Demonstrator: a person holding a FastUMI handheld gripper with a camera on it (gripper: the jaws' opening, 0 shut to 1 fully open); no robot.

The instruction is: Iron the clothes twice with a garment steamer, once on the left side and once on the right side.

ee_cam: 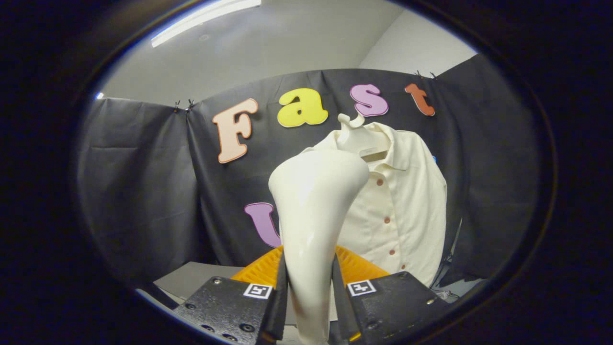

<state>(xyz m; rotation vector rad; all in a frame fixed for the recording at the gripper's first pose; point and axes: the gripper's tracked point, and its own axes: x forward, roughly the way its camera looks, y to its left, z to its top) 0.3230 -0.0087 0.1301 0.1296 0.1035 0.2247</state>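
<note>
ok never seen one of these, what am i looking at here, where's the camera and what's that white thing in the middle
The camera rides on a handheld two-finger gripper that a person carries, looking forward along its fingers. The white thing is a garment steamer: both fingers press on its handle, and its wide head rises ahead of them. Beyond it a cream shirt with a row of buttons hangs on a pale hanger against the booth's black cloth wall. Just behind the fingers sits an orange ribbed object; I cannot tell what it is.
</note>
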